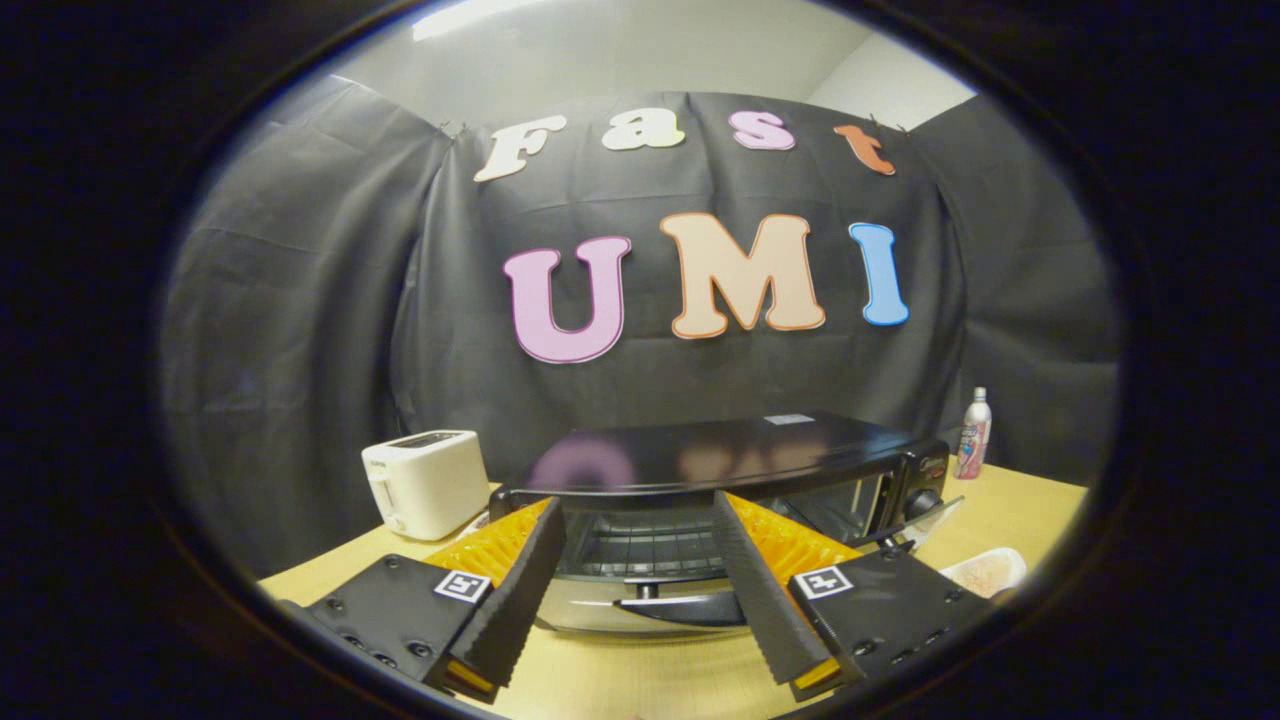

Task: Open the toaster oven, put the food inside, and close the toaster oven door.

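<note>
The gripper hangs just above the wooden table with its fingers spread wide and nothing between them but air. They frame the door handle of the toaster oven, which looks like an approach lined up to keep both fingers clear of the handle until one can hook it.

The door appears already dropped open toward the gripper, its handle at the near edge and the wire rack showing in the cavity beyond; the fisheye bends this part, so I would not swear how far down it lies. If it is open, the next job is likely the food.

The food sits in a pale tray beside the right finger, near the table's edge, well apart from the oven mouth. Bare table lies ahead of the fingers for swinging that way.

Farther back, a white toaster stands left of the oven and a bottle behind its right corner, both out of the way.
</note>
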